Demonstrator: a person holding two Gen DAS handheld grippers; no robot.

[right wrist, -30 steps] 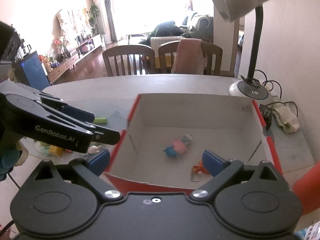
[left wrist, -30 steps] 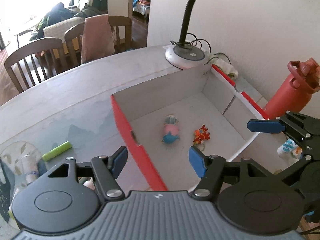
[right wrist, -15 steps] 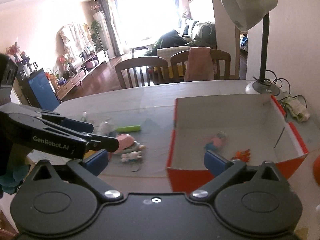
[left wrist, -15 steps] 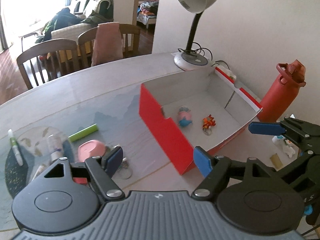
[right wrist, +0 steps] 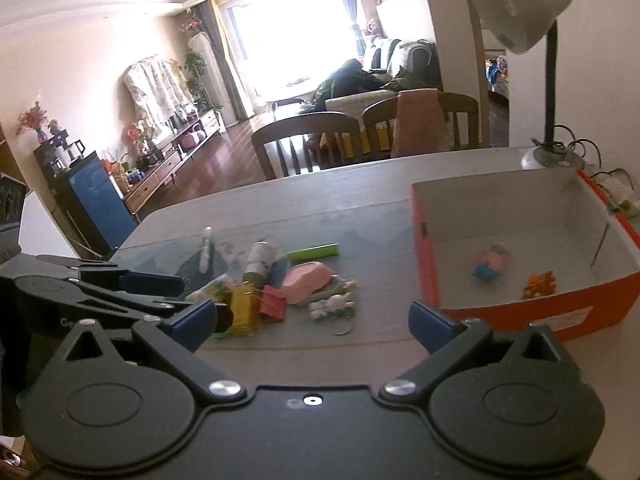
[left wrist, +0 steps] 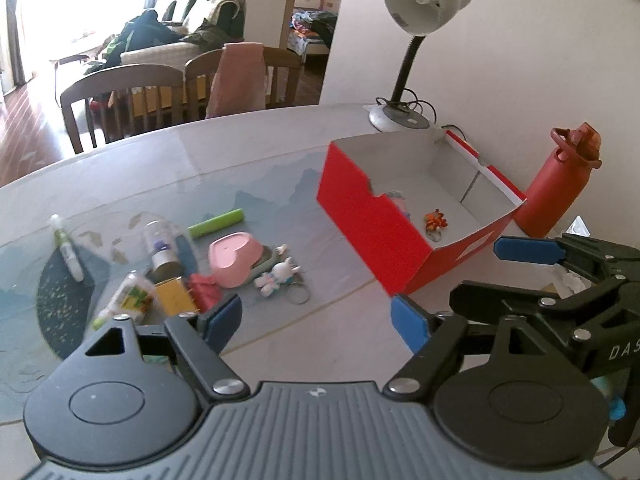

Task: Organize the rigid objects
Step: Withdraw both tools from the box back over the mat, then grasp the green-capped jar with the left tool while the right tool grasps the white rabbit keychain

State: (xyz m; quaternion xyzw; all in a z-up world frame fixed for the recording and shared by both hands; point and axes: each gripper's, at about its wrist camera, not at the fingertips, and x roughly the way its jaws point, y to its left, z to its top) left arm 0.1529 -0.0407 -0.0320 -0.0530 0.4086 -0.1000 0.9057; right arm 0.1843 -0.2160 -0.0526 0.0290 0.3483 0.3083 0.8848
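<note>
A red box point(left wrist: 372, 224) with white inner walls stands on the table and holds a pig toy point(right wrist: 490, 264) and an orange keychain toy point(left wrist: 435, 220). Left of the box lies a pile: a pink heart-shaped dish point(left wrist: 234, 254), a white rabbit keychain point(left wrist: 278, 276), a green tube point(left wrist: 216, 224), a yellow box point(left wrist: 174, 300), a red clip point(left wrist: 204, 290) and a small bottle point(left wrist: 162, 246). My left gripper point(left wrist: 316, 320) hovers near the rabbit, its jaws opening with nothing between them. My right gripper point(right wrist: 314, 318) stands open and empty beside it, near the box's front corner.
A desk lamp point(left wrist: 416, 12) stands behind the box by the wall. A red water bottle point(left wrist: 556, 188) is to the box's right. Wooden chairs point(left wrist: 132, 96) line the table's far edge. A white pen point(left wrist: 66, 246) lies on a dark round mat at the left.
Both grippers have drawn back and to the left, away from over the box. The pile of small objects has come into view. The left jaws have spread wider.
</note>
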